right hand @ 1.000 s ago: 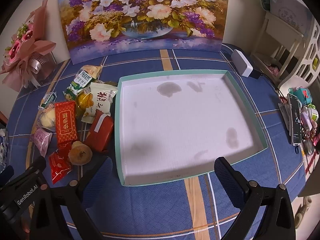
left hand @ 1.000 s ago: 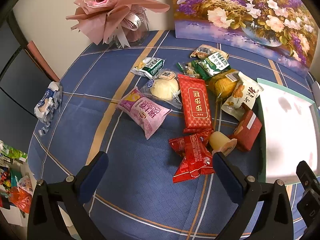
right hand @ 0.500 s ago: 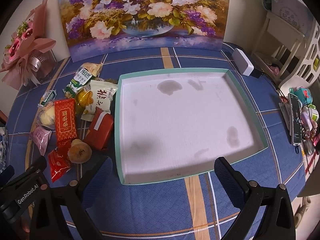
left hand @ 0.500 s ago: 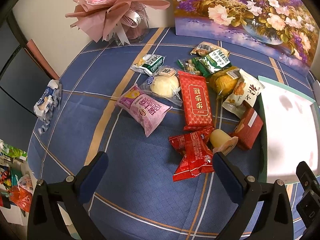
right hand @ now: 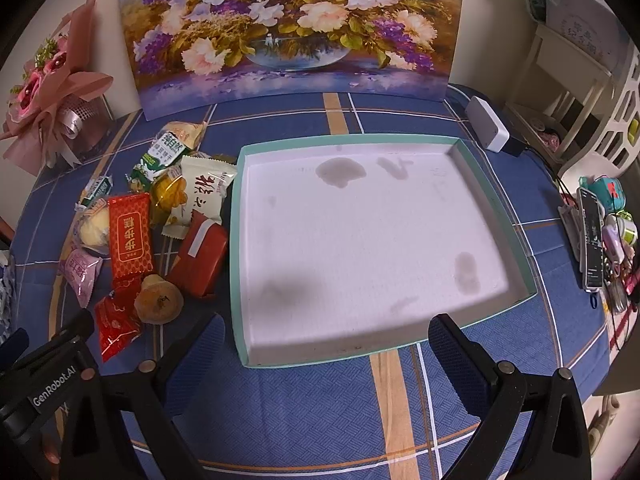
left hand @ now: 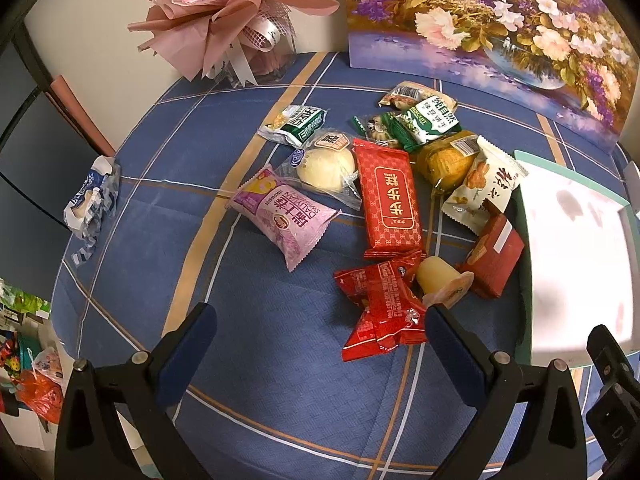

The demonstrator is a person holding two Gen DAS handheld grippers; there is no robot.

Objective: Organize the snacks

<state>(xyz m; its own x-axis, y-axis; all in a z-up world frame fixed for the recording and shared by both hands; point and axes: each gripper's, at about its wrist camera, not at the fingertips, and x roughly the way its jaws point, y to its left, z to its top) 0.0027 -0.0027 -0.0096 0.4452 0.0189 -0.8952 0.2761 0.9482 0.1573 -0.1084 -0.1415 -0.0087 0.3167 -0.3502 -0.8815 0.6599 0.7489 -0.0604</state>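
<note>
My left gripper point(left hand: 320, 332) and right gripper point(right hand: 322, 340) gape wide, empty; red crinkly packet point(left hand: 384, 304) near the desk's front edge looks light, slippery, so I'd pinch its sealed end.

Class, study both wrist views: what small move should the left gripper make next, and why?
Probably ease the left gripper forward and down onto the small red packets. Its jaws stand open and empty, those packets lie nearest its fingers, and the tray beside the pile holds no snacks yet.
</note>
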